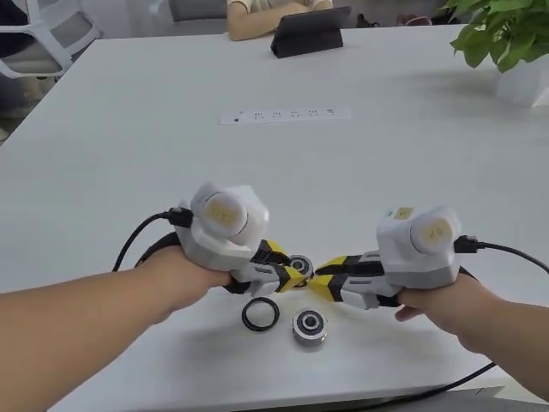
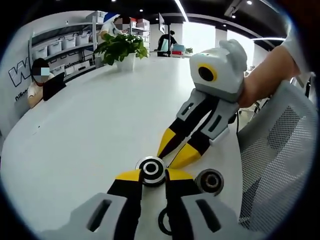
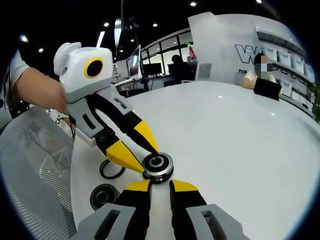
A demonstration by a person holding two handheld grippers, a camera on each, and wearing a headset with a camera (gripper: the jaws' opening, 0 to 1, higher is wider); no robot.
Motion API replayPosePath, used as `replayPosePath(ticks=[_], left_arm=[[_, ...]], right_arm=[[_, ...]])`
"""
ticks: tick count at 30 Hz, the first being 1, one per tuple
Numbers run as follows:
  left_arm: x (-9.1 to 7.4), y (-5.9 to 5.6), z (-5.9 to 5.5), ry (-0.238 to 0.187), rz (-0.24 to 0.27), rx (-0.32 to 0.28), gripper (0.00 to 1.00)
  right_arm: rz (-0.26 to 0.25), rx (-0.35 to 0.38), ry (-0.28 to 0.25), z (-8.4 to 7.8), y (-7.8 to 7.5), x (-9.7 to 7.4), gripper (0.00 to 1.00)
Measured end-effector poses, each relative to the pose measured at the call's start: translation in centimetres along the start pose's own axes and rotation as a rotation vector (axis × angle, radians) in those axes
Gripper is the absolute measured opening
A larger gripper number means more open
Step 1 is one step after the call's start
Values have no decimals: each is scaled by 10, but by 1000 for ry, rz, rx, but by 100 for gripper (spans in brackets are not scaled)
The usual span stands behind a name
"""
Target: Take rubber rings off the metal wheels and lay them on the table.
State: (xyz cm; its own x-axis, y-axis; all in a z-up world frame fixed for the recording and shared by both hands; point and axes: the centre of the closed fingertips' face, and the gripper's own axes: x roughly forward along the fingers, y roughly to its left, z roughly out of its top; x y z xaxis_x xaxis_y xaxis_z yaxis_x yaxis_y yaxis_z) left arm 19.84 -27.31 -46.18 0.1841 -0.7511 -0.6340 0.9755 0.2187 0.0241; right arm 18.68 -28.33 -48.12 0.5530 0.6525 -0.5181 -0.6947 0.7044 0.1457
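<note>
Nearest, a loose black rubber ring and a silver metal wheel lie side by side on the white table. Beyond, the left gripper pinches a black-rimmed metal wheel, with the right gripper tips close together at its edge (gripping or not, I cannot tell). Farther off sit a white power strip and a leafy potted plant.

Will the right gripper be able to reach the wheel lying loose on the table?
Probably yes: the loose wheel lies uncovered just beside the right gripper, and nothing sits between them.
</note>
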Motion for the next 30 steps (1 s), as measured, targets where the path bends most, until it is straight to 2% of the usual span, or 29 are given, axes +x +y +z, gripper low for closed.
replayPosePath(ticks=[14, 22, 26, 30], left_arm=[[4, 3, 3, -2, 25, -29, 8], [5, 3, 4, -1, 28, -20, 7], [6, 4, 4, -3, 35, -38, 7], [7, 4, 4, -4, 43, -41, 7]], right_arm=[[4, 15, -8, 1, -1, 1, 12], [19, 7, -9, 2, -1, 1, 12], [35, 39, -13, 2, -3, 0, 11], [39, 41, -15, 2, -2, 0, 11]])
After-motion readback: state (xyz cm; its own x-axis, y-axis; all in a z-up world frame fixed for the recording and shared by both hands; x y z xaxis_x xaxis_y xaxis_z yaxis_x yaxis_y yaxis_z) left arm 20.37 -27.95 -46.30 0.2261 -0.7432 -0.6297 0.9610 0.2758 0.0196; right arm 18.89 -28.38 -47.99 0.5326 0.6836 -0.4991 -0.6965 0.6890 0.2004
